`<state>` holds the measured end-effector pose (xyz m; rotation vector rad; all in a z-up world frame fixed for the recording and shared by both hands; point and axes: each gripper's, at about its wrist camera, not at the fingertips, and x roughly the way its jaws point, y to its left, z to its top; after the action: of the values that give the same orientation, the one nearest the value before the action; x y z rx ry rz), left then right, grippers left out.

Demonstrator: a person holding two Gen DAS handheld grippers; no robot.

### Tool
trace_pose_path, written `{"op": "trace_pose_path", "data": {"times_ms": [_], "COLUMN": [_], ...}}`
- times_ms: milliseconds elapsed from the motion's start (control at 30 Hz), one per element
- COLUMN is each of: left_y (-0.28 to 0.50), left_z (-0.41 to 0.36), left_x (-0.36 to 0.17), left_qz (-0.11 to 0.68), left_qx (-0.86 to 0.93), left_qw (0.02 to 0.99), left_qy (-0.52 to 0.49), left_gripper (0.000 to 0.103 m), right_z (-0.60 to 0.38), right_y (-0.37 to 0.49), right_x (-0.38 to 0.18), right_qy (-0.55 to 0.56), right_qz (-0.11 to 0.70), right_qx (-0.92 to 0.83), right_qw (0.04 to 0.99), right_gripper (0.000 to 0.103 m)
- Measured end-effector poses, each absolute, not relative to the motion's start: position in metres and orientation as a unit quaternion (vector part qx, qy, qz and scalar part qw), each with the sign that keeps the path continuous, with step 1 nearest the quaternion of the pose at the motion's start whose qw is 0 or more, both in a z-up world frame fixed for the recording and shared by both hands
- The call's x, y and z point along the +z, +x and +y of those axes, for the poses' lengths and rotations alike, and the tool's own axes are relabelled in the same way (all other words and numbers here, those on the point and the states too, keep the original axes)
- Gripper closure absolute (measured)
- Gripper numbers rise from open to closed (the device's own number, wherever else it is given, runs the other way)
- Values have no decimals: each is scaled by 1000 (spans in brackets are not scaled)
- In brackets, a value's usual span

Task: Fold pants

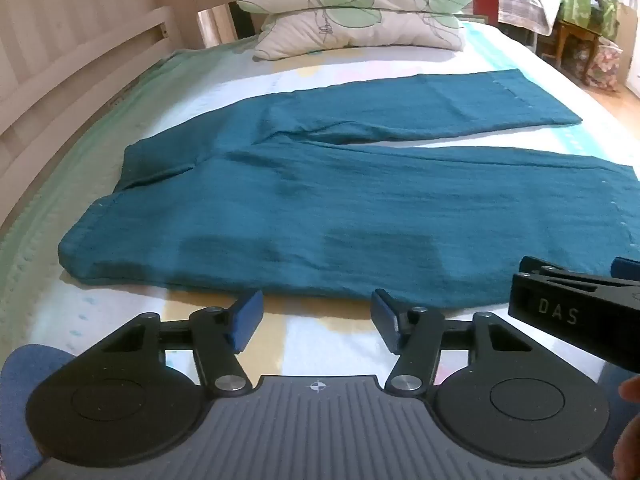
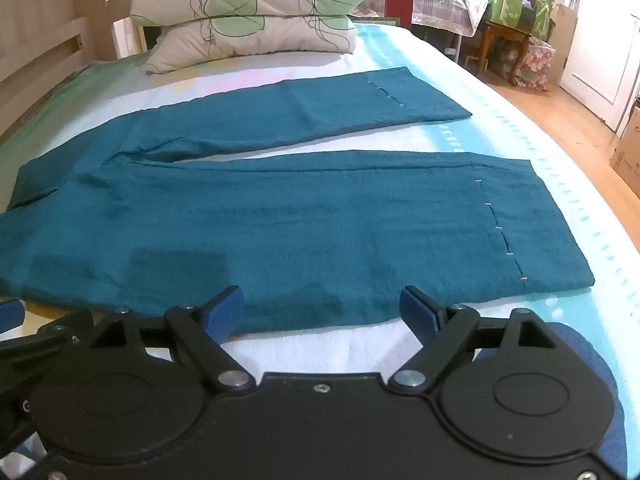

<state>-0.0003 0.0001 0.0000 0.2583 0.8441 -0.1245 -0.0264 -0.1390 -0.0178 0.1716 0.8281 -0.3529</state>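
Teal pants (image 1: 320, 208) lie flat on the bed, waist to the left, both legs spread apart and running to the right; they also show in the right wrist view (image 2: 280, 216). My left gripper (image 1: 316, 316) is open and empty, just short of the near edge of the near leg, toward the waist end. My right gripper (image 2: 320, 312) is open and empty at the near edge of the same leg, toward the hem; its body shows in the left wrist view (image 1: 576, 312).
The bed (image 2: 520, 128) has a pale patterned sheet. Two leaf-print pillows (image 1: 356, 12) are stacked at the far end. A wooden bed frame (image 1: 60, 52) runs along the left. A wooden table with bags (image 2: 508, 20) and cardboard boxes (image 2: 628, 144) stand on the floor at the right.
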Motion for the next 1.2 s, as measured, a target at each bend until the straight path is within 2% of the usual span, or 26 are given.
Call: {"op": "trace_pose_path", "data": {"times_ms": [1200], "left_y": [0], "left_z": [2], "left_x": [-8], "left_qz": [434], "left_qx": [-68], "left_qw": [891], "left_qy": [115], "left_gripper": [45], "right_z": [-139], "right_y": [-25], "right_x": [-20], "right_qy": [85], "right_qz": [405], "right_qx": [-171], "right_qw": [894], "right_gripper": [17]}}
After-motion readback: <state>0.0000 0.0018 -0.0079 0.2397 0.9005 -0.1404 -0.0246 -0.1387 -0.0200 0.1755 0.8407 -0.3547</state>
